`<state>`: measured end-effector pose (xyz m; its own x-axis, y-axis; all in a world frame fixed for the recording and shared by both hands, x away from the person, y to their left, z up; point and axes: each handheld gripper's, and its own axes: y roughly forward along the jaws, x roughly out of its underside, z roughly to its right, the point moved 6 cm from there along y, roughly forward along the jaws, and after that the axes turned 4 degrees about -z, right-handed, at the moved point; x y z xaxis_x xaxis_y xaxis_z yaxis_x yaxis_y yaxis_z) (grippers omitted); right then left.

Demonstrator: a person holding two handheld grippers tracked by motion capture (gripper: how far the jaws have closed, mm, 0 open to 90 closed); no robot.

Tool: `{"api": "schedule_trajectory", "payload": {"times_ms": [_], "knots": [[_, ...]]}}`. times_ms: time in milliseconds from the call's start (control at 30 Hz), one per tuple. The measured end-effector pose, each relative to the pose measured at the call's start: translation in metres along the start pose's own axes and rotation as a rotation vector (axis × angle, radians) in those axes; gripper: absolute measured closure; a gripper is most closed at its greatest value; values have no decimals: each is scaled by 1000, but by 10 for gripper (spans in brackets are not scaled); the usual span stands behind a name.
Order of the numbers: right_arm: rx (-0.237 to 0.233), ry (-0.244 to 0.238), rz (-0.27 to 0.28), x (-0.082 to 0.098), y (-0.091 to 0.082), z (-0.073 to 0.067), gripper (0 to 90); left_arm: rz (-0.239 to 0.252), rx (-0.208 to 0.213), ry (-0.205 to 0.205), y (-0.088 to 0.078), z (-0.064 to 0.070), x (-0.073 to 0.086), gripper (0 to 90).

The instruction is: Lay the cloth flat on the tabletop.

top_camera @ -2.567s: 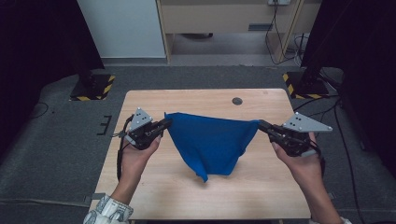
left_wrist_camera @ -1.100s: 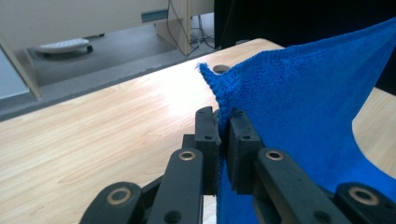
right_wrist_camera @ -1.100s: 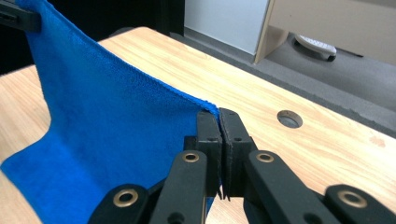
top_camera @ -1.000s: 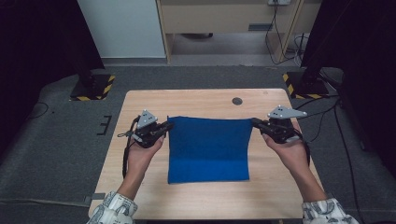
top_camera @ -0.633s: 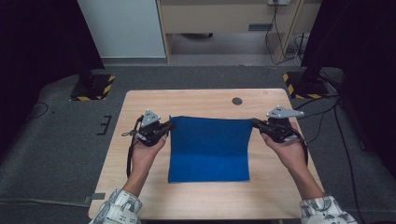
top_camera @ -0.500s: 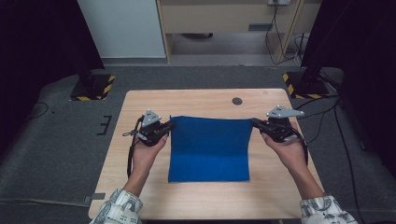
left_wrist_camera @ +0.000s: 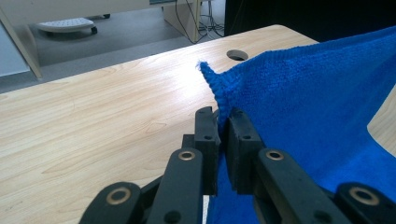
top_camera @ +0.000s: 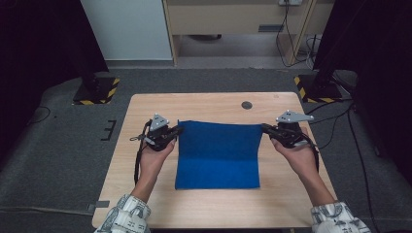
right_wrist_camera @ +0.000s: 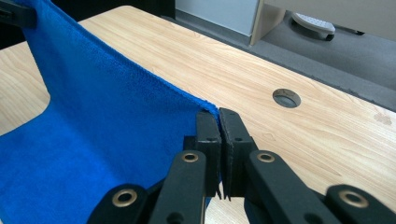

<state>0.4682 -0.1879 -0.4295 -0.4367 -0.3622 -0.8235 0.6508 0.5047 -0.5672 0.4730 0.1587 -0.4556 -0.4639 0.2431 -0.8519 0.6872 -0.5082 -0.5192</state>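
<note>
Since the earliest frame, both hands have drawn closer to the person and lowered, and the blue cloth — then sagging to a point between them — now hangs as a neat rectangle, its near half lying flat on the wooden table and its far edge held taut just above the surface. Over the last second little has changed.

In the left gripper view, the left gripper has its jaws pinched tight on the cloth's far left corner, a tuft of fabric poking up past the tips. In the right gripper view, the right gripper is likewise clamped hard on the far right corner. A round hole in the tabletop sits beyond the cloth, well clear of it.

Judging by the shape, the spreading step looks nearly finished — the lifted far strip likely needs only to be laid down flat, or carried toward the near edge if a fold is intended.
</note>
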Motion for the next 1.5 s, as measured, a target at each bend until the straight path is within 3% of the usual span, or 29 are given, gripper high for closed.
{"api": "schedule_trajectory", "payload": {"times_ms": [500, 833, 1067, 1500], "knots": [[10, 15, -41, 12, 22, 10, 875, -39, -12, -19, 25, -9, 6, 838], [16, 58, -92, 22, 56, 24, 871, -96, -21, -43, 54, -19, 11, 843], [25, 76, -105, 25, 71, 32, 867, -120, -23, -48, 72, -26, 13, 845], [28, 121, -121, 27, 106, 48, 866, -160, -42, -75, 89, -42, 21, 875]]}}
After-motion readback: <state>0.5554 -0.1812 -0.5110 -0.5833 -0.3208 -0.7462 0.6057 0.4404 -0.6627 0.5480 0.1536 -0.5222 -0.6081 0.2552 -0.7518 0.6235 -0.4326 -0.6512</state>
